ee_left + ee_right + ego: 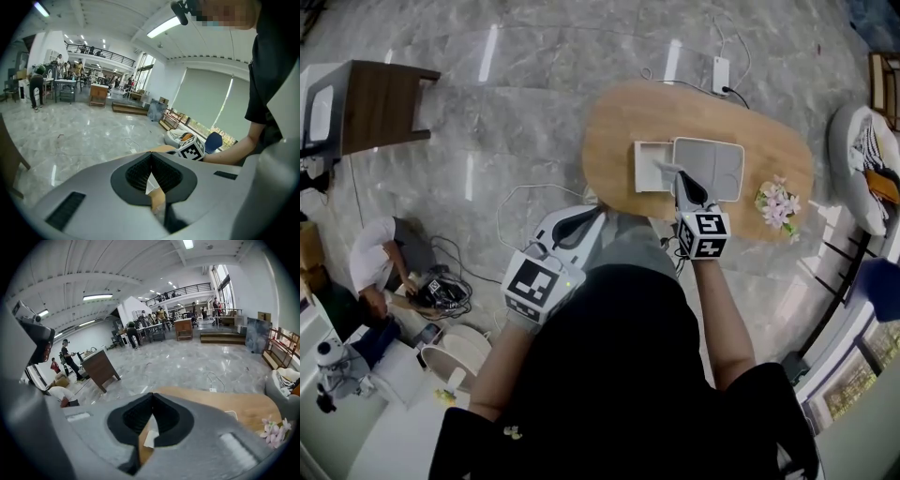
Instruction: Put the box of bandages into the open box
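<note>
Jaws of the grey left gripper (151,155) meet on nothing; it hangs short of the oval wooden table (614,131), probably parked as unneeded. Over that table's middle the grey right gripper (152,397) is likewise closed and empty, its tip over a small white square box (653,169) just beside a flat grey open box (712,169), perhaps to nudge it. Whether the white one holds the bandages is unclear; pink flowers (778,202) sit at the table's right end

You are leaning over a light-brown wood-grain table (614,127) carrying a white-and-pale-grey open box (710,167) and pink-white flowers (777,204). Your grey left gripper (598,214) and right gripper (666,170) are wearing black-and-white square markers.
</note>
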Demonstrator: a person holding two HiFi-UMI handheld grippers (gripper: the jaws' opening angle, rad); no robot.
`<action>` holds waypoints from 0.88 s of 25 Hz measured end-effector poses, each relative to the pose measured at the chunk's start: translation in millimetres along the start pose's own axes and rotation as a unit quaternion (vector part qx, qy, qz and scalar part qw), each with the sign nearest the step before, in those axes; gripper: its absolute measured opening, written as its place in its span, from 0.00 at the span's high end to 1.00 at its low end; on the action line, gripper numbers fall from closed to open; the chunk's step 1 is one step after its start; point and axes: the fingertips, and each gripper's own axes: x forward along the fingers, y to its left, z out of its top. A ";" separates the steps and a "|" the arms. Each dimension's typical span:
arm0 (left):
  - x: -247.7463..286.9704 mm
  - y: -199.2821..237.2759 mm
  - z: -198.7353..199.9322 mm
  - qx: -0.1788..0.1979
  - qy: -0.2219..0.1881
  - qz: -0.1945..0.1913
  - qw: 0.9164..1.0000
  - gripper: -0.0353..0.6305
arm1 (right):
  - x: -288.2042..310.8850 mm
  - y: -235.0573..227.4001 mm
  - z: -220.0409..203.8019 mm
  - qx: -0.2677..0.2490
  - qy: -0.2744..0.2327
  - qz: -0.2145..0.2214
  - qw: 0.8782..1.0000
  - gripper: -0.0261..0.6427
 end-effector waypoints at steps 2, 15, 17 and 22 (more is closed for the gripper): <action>-0.8 -2.3 -3.5 -0.006 0.002 0.011 1.000 0.93 | 10.7 -2.8 -9.8 0.002 0.010 0.006 1.000 0.97; -9.4 -10.2 -36.5 -0.056 0.022 0.074 0.995 0.93 | 86.1 -15.6 -69.7 0.001 0.070 0.013 0.997 0.97; -10.7 -10.6 -36.5 -0.090 0.021 0.089 0.992 0.93 | 97.5 -16.2 -77.4 -0.001 0.080 0.014 0.997 0.97; -13.8 -9.5 -44.7 -0.122 0.025 0.111 0.986 0.93 | 121.6 -20.9 -95.0 0.006 0.100 0.014 0.995 0.97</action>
